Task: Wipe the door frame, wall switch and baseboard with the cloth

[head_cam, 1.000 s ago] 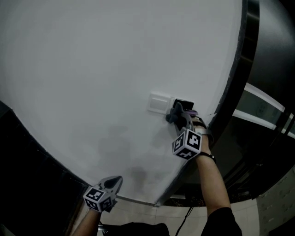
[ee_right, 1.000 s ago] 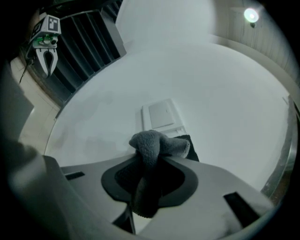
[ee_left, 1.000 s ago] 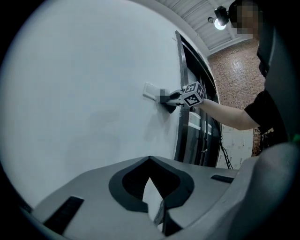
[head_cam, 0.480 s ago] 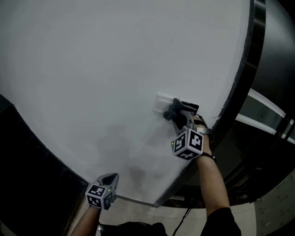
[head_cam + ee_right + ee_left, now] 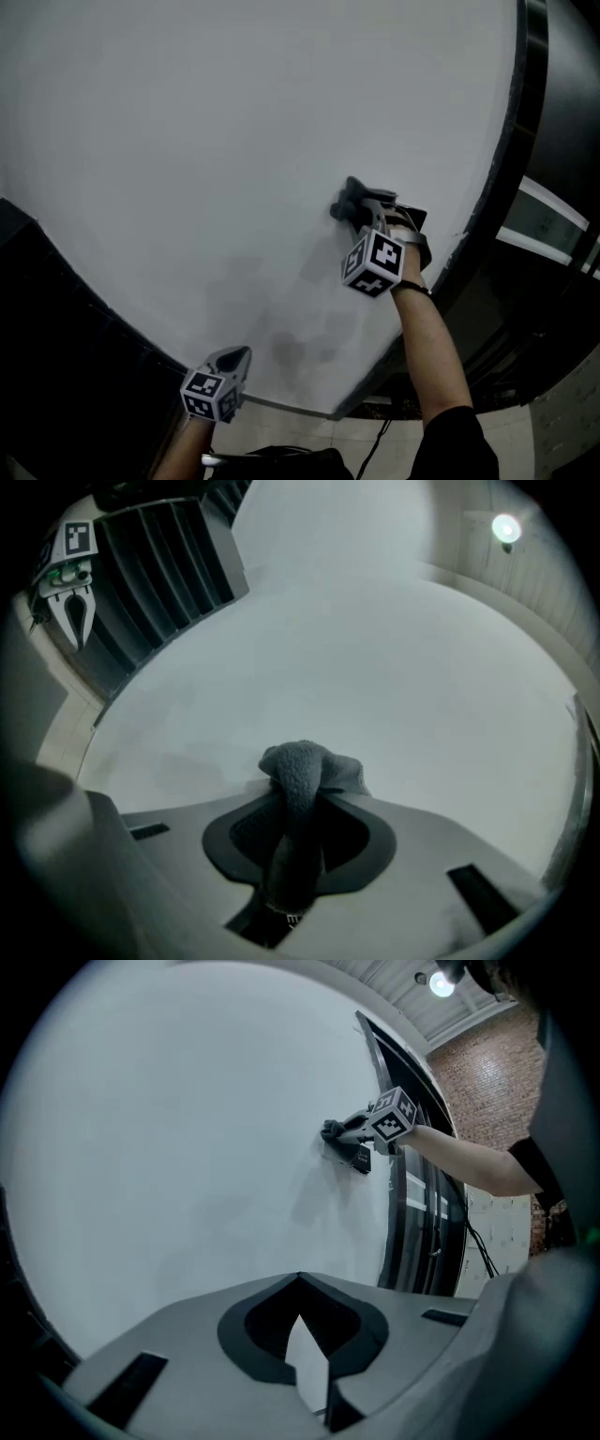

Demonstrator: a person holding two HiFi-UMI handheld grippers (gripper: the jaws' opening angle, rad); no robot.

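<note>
White wall [image 5: 187, 141] is filling the view, the dark door frame [image 5: 514, 131] edging its right side, while the right gripper [image 5: 362, 214] is clamping the grey cloth [image 5: 302, 766] against it nearby and the left gripper [image 5: 234, 360], jaws together and empty, is hanging low.

My cloth [image 5: 345, 208] is bunched on the wall [image 5: 234, 141] under my right gripper [image 5: 364, 217], so whatever's beneath it, I can't see. Door frame [image 5: 518, 122] runs off the top edge; behind my left gripper [image 5: 236, 358], my arm's cut off below.
</note>
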